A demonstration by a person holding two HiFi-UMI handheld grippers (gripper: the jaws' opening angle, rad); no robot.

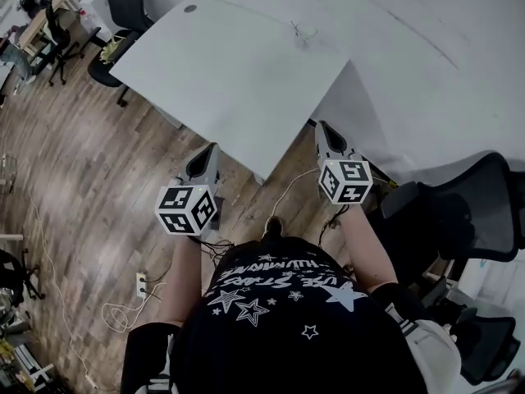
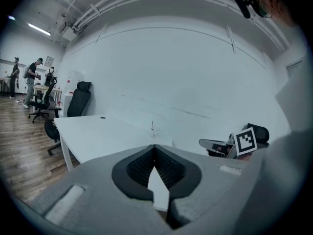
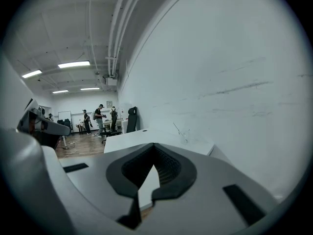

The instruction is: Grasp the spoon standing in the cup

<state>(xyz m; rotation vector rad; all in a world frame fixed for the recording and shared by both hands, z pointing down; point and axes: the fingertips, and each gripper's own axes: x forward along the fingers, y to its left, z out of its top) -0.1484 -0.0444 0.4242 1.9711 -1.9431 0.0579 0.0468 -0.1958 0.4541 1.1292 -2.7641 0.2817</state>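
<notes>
Two hand-held grippers are held low in front of the person, short of the near edge of the white surface (image 1: 238, 80). The left hand-held gripper (image 1: 203, 161) and the right hand-held gripper (image 1: 330, 136) each have their jaws pressed together, tips meeting, with nothing between them. The spoon (image 1: 295, 28) leans in a small clear cup (image 1: 305, 37) at the far side of the surface, close to the wall (image 1: 426, 48) and well apart from both grippers. The reach has not begun.

Risks: Closed jaws cannot admit the handle. If they are not spread before arrival, the tips would probably push the spoon aside or tip the cup. The cup looks light and the handle thin, so one pad touching first could slide or topple it. The wall just behind leaves little room, and an overshoot may strike it.

Surroundings: Nothing on the surface lies between the grippers and the cup, but the reach across it is long. A black chair (image 1: 467, 212) stands just to the person's right and could catch that arm. Cables (image 1: 123, 310) and a power strip (image 1: 141, 284) lie on the floor (image 1: 74, 162) to the left of the feet, a tripping hazard on stepping forward. People (image 2: 32, 77) stand far across the room, out of the way.
</notes>
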